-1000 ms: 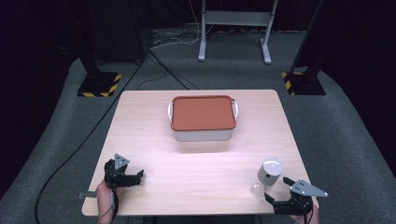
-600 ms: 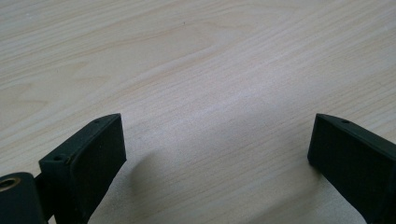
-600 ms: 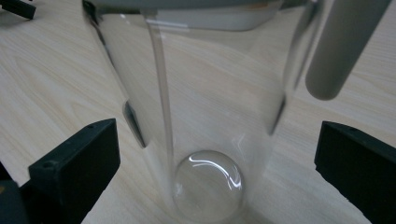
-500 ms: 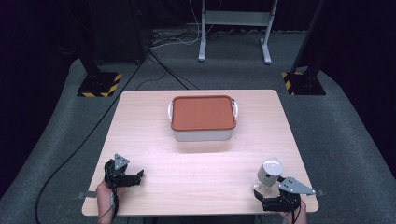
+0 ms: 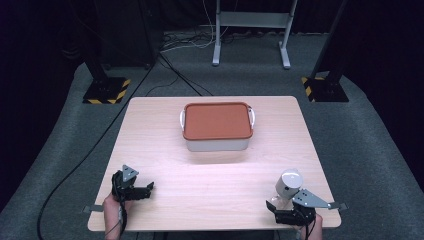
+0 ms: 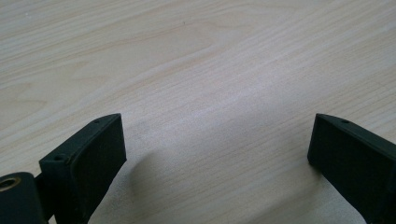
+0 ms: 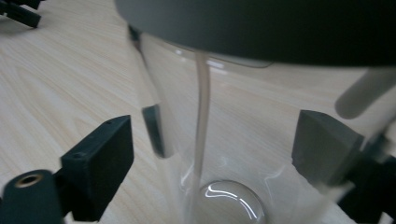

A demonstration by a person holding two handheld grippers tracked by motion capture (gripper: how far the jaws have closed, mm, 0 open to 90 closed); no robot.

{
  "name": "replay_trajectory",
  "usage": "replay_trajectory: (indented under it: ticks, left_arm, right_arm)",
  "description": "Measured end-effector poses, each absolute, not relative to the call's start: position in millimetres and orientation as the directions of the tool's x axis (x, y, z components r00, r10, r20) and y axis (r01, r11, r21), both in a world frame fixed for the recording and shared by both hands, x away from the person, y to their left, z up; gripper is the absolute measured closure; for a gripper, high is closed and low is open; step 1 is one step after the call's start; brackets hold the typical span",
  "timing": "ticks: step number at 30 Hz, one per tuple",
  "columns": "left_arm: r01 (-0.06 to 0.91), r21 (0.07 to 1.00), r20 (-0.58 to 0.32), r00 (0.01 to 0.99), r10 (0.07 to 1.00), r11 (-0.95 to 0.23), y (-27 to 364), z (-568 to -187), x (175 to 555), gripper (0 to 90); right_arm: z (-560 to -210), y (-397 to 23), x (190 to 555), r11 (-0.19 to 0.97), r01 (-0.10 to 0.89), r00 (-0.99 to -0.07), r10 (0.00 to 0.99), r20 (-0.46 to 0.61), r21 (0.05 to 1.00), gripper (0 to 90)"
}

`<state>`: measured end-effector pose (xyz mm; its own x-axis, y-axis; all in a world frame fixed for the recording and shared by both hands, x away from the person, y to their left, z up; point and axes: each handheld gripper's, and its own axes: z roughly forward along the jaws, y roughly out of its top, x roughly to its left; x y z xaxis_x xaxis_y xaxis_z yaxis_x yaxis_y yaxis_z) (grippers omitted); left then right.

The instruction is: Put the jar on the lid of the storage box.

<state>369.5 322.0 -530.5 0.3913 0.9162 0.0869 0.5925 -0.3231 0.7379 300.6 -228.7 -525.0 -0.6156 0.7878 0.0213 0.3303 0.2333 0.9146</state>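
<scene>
The left gripper rests open on the table, nothing between its jaws. Mid-table sits a white box, its orange lid hiding any contents. At the near right corner, the right gripper has just been closing around a clear bottle. The right gripper view shows a straw inside the bottle; pad contact is unclear.
</scene>
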Motion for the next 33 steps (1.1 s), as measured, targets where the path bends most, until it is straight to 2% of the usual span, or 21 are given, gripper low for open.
replay_trajectory:
  ticks: [10, 22, 33]
  left_arm:
    - [0.594, 0.738, 0.084, 0.391, 0.917, -0.321, 322.1, -530.5, 369.7, 4.0]
    - [0.595, 0.738, 0.081, 0.390, 0.917, -0.318, 322.2, -530.6, 369.9, 3.9]
    - [0.594, 0.738, 0.083, 0.391, 0.917, -0.320, 322.2, -530.6, 369.8, 4.0]
  right_arm:
    - [-526.9, -230.3, 300.7, 0.198, 0.299, -0.594, 0.804, 0.020, 0.933, 29.0]
    - [-528.6, -229.4, 297.9, 0.180, 0.284, -0.544, 0.839, 0.004, 0.942, 29.9]
    - [-526.3, -223.2, 298.9, 0.195, 0.289, -0.554, 0.832, -0.003, 0.937, 29.9]
